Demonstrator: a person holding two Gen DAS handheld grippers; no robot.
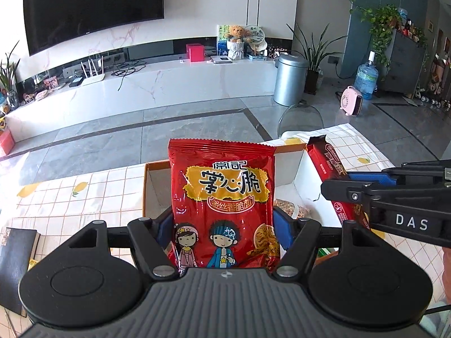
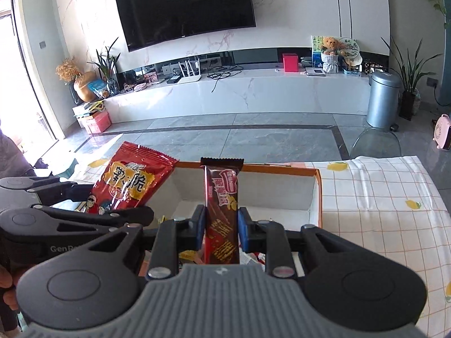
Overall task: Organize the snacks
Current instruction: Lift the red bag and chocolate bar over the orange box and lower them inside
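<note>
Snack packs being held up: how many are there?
2. The red bag is in the left tongs; the brown bar is in the right tongs. More may lie hidden in the box.

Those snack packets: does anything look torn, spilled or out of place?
Nothing stands out. The red noodle bag sits intact in the left gripper, the brown wafer bar upright in the right gripper, both above the open box.

"掌心脆" on the red snack bag (image 1: 222, 197); "DAS" on the right tongs (image 1: 338, 190).
</note>
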